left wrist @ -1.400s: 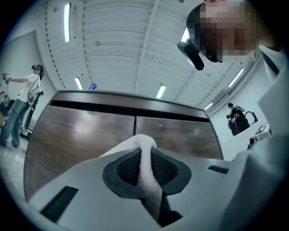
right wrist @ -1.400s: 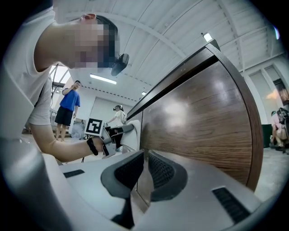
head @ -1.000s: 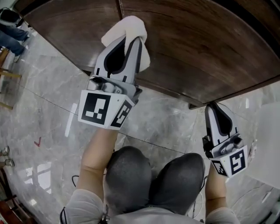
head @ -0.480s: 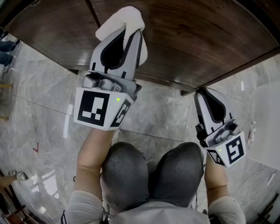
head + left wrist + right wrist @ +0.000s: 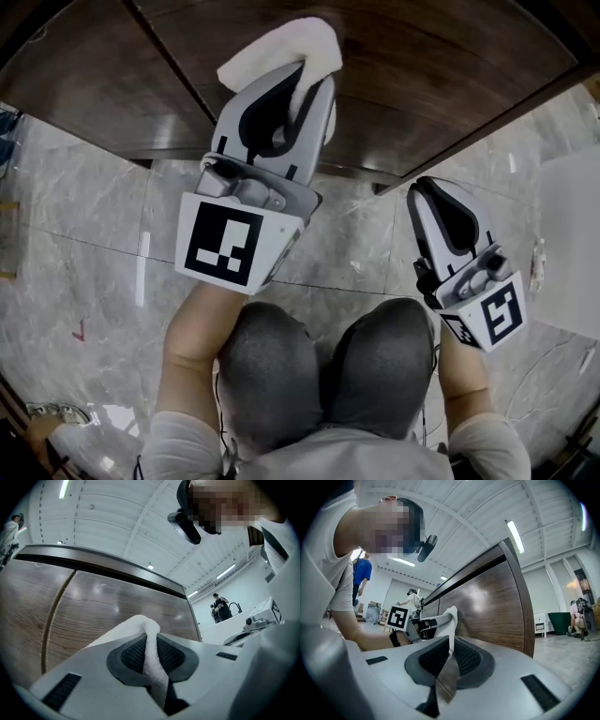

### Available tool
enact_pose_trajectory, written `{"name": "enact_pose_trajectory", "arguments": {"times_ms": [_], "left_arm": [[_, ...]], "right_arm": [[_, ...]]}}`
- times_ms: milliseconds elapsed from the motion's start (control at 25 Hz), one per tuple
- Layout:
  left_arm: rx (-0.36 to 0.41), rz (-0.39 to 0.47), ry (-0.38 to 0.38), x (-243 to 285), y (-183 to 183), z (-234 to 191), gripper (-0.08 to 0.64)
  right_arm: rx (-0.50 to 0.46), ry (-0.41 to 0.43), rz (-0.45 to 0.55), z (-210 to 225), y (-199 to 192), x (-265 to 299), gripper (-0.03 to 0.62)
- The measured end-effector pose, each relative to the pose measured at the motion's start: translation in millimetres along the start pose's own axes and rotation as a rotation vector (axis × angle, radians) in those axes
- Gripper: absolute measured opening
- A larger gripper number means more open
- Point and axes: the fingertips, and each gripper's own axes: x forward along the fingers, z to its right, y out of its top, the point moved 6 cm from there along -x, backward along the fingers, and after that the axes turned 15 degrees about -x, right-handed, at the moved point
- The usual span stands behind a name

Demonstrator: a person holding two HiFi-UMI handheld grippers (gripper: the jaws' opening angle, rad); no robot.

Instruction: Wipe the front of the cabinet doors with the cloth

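A white cloth is pinched in my left gripper, which is shut on it and presses it against the dark wooden cabinet door. In the left gripper view the cloth bulges out between the jaws, flat against the door, to the right of the seam between doors. My right gripper is shut and holds nothing, its tip by the cabinet's lower right corner. From the right gripper view, the cloth and the door show ahead.
Grey marble floor lies below the cabinet. The person's knees are between the two arms. A white panel stands at the right. Other people stand far off in the room.
The left gripper has slid the cloth rightward along the door, away from the seam. The right gripper has drifted up and a little left, toward the cabinet's corner.
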Motion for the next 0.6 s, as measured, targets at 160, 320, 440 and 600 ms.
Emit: {"name": "enact_pose_trajectory", "arguments": {"times_ms": [160,320,440,600], "left_arm": [[-0.018,-0.011,-0.032,6.5,-6.0,11.0,0.057],[-0.015,-0.008,-0.044,11.5,-7.3,17.6,0.057],[-0.010,-0.020,-0.071,16.9,-10.5,27.7,0.057],[0.011,-0.049,-0.136,28.7,-21.0,48.1,0.057]], "right_arm": [[-0.004,-0.020,-0.009,3.1,0.7,-7.1,0.055],[-0.004,-0.038,-0.023,7.9,1.3,-14.0,0.055],[-0.002,-0.053,-0.031,10.6,1.0,-20.1,0.055],[0.006,-0.087,-0.043,18.3,-1.5,-33.0,0.055]]}}
